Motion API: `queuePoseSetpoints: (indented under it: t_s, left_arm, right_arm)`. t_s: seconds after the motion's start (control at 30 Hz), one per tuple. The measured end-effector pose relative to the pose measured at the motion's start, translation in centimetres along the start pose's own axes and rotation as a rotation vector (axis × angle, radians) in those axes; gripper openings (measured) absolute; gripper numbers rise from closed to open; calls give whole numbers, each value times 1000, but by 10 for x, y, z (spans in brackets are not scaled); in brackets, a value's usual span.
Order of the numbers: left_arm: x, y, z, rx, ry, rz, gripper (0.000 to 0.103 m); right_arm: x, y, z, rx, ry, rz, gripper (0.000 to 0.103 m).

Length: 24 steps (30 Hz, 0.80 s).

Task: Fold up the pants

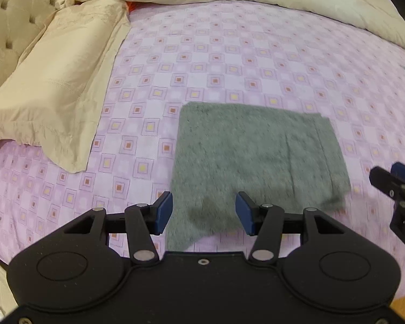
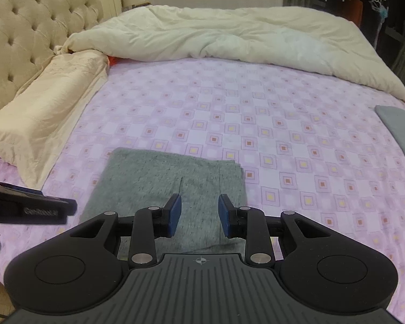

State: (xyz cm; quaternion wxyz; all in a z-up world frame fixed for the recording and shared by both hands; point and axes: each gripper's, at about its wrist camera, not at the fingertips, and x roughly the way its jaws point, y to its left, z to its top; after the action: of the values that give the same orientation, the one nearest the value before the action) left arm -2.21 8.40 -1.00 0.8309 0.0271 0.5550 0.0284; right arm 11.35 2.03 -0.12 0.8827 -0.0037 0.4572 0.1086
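Grey fuzzy pants [image 1: 259, 156] lie folded into a flat rectangle on the pink patterned bedsheet [image 1: 216, 62]. My left gripper [image 1: 203, 213] hangs above their near left corner, open, with nothing between its blue pads. In the right wrist view the same pants [image 2: 172, 178] lie below my right gripper [image 2: 199, 214], which is also open and empty, above their near right part. The right gripper's fingers [image 1: 394, 183] show at the right edge of the left wrist view. Part of the left gripper's body [image 2: 32, 208] shows at the left edge of the right wrist view.
A cream pillow [image 1: 56, 86] lies to the left against a tufted headboard [image 2: 21, 35]. A bunched cream duvet [image 2: 229, 37] covers the far side of the bed. A folded grey cloth [image 2: 399, 129] rests at the right edge of the sheet.
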Motion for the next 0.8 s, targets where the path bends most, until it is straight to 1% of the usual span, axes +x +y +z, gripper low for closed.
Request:
queuePoseSetpoints:
  t_s: [0.1, 0.33, 0.6, 0.8]
  left_arm:
    - [-5, -6, -7, 15, -8, 13, 59]
    - [-11, -15, -17, 14, -5, 8, 59]
    - [-13, -20, -21, 31, -2, 2, 59]
    - [-11, -21, -23, 28, 9, -4, 59]
  right_arm:
    - [-5, 0, -4, 0, -7, -9, 29]
    - [-17, -1, -12, 10, -26, -14, 29]
    - [-23, -2, -17, 31, -42, -31, 29]
    - [-21, 1, -18, 36, -34, -30, 29]
